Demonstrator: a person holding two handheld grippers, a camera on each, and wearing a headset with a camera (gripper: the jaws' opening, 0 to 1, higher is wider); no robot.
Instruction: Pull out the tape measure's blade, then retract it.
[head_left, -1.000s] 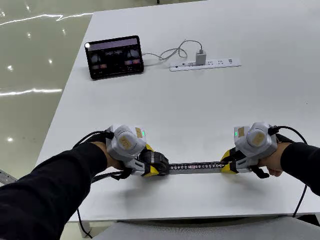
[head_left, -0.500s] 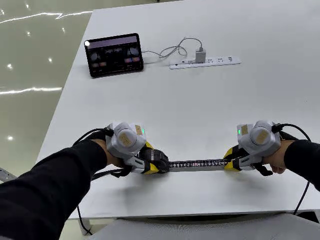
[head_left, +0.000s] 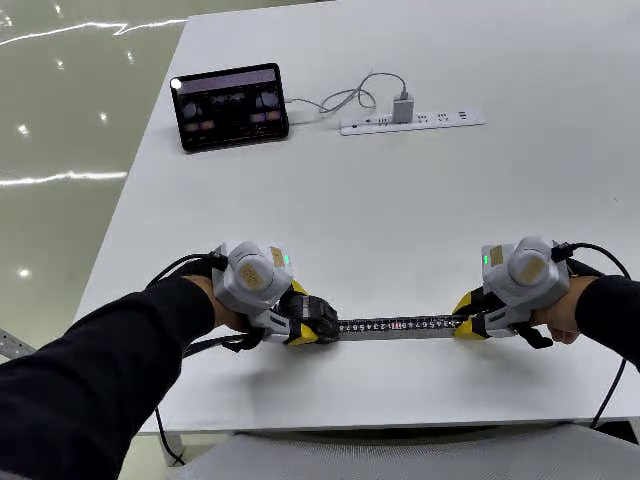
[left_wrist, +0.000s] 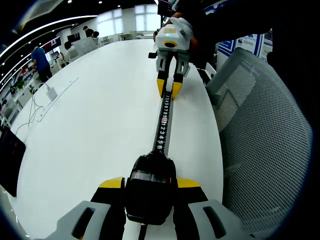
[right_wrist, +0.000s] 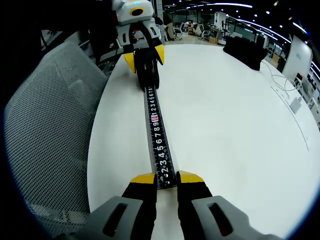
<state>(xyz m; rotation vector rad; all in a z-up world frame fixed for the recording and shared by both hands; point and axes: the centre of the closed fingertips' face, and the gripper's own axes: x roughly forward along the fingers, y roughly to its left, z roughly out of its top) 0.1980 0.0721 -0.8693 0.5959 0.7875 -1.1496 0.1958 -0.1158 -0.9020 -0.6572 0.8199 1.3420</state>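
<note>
The left gripper (left_wrist: 150, 183) clamps the squat black tape-measure case (left_wrist: 150, 200) — rigid, secure; the right gripper (right_wrist: 167, 179) pinches the thin numbered blade (right_wrist: 155, 125) at its tip — likely springy, slippery.

White table (head_left: 420, 200): tablet (head_left: 230, 107), power strip (head_left: 440, 122) far side; tape measure (head_left: 390, 326) near edge.

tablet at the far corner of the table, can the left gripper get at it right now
Probably not as is. The table between them is bare, but the left gripper is shut on the tape measure case, with the blade held out by the right gripper. The tablet lies far across.
</note>
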